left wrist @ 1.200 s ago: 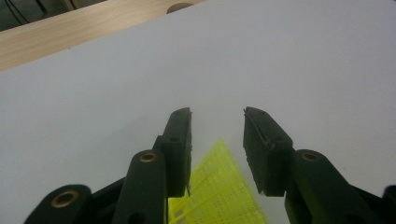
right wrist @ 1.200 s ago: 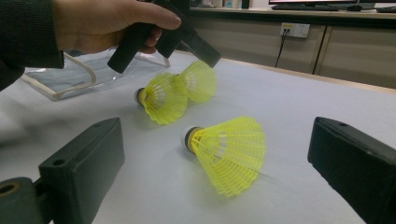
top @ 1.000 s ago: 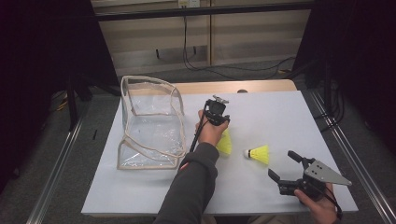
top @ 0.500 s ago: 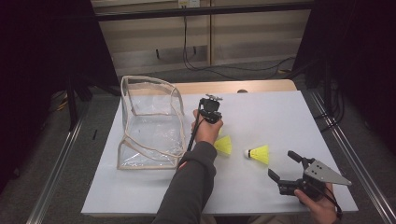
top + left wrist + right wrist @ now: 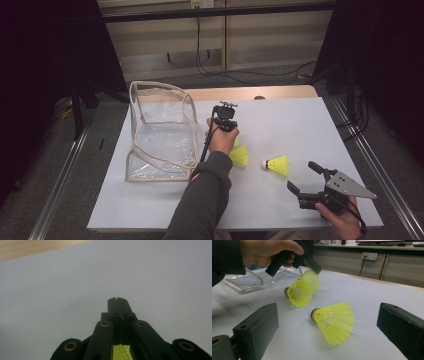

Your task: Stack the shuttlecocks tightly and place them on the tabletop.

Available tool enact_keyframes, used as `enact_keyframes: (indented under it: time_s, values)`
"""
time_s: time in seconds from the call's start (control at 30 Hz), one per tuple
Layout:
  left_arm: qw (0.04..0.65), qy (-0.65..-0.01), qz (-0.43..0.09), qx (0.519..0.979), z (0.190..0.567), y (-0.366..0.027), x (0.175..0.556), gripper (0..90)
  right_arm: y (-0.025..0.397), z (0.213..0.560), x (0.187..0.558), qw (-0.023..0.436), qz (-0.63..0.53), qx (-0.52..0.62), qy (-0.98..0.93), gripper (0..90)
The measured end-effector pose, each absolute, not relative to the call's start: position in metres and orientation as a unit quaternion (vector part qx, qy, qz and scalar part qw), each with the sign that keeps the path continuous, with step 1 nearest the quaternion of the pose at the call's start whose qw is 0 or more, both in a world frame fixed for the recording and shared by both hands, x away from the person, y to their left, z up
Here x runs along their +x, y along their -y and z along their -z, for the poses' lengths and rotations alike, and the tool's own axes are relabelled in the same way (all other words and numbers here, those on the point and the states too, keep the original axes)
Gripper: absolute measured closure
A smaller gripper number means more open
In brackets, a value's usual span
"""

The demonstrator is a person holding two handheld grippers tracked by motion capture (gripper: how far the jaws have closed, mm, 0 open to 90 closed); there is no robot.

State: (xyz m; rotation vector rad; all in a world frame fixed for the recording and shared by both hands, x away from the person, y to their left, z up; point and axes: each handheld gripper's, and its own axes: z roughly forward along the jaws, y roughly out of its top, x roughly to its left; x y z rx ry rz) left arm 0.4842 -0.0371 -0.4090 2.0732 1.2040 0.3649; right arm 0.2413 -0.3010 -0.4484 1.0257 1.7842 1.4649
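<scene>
Right gripper view: a yellow mesh-skirted plastic shuttlecock (image 5: pixel 303 291) hangs clenched by its skirt rim in the left gripper (image 5: pixel 313 266), mid-desk. A second yellow shuttlecock (image 5: pixel 333 321) lies nearby before the released right gripper (image 5: pixel 305 176), near the desk's right front corner.

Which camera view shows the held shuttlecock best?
The right gripper view: the shuttlecock hangs from the left tool, skirt and cork plain. The high view gives a yellow patch; the left gripper view a sliver.

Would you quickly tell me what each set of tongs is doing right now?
Left tongs: shut on a yellow shuttlecock.
Right tongs: open, holding nothing.
</scene>
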Motion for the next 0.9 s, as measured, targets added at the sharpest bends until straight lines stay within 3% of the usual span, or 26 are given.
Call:
enact_keyframes:
  time_s: [0.3, 0.9]
  values:
    - [0.356, -0.484, -0.119, 0.791, 0.4110, 0.0399, 0.4845, 90.0, 0.3017, 0.4482, 0.2411, 0.303, -0.553, 0.388, -0.672, 3.1]
    - [0.353, -0.443, -0.156, 0.810, 0.4142, 0.0402, 0.4863, 88.5, 0.3007, 0.4486, 0.2413, 0.302, -0.554, 0.385, -0.674, 3.1]
